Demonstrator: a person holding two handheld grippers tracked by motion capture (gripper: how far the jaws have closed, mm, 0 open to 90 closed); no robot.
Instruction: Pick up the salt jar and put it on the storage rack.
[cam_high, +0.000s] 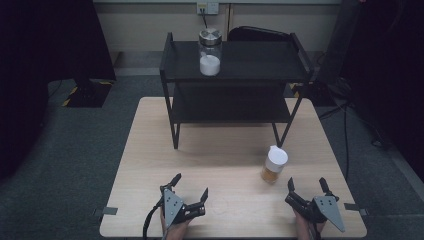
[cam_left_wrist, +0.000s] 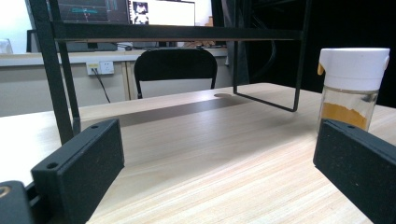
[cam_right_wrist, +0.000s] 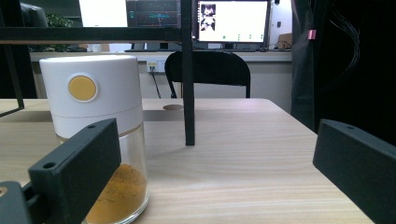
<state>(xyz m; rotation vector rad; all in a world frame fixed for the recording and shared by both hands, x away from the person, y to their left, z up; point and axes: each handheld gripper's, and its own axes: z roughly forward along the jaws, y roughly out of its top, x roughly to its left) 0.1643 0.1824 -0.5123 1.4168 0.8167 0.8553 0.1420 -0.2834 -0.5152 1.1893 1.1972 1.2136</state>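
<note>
- Two grippers rest low at the near edge of the wooden table (cam_high: 150, 150), the left gripper (cam_high: 191, 189) and the right gripper (cam_high: 306, 188), each with its jaws spread wide and nothing between them.
- Just ahead of the right gripper and a little to its left stands the spice jar (cam_high: 274, 164), upright on the table, clear of both jaws.
- From the left gripper the same jar lies ahead and off to the right, farther away than from the right one.
- Seen from the high view, the jar has a white cap and an orange-brown fill; the right gripper view adds a round yellow button on the cap of the spice jar (cam_right_wrist: 98, 135) and shows the powder heaped at the bottom of the glass.
- Viewed along the left gripper, the spice jar (cam_left_wrist: 352, 84) stands beyond the right-hand jaw, with a small orange tab on the cap's left side.
- Beyond both grippers stands a black two-tier shelf (cam_high: 235, 75); the high view shows a glass jar (cam_high: 210, 52) with a metal lid and white contents on its top tier.
- Both gripper views look under the shelf to a black chair (cam_left_wrist: 175, 65) and monitors (cam_right_wrist: 231, 21) behind the table.
</note>
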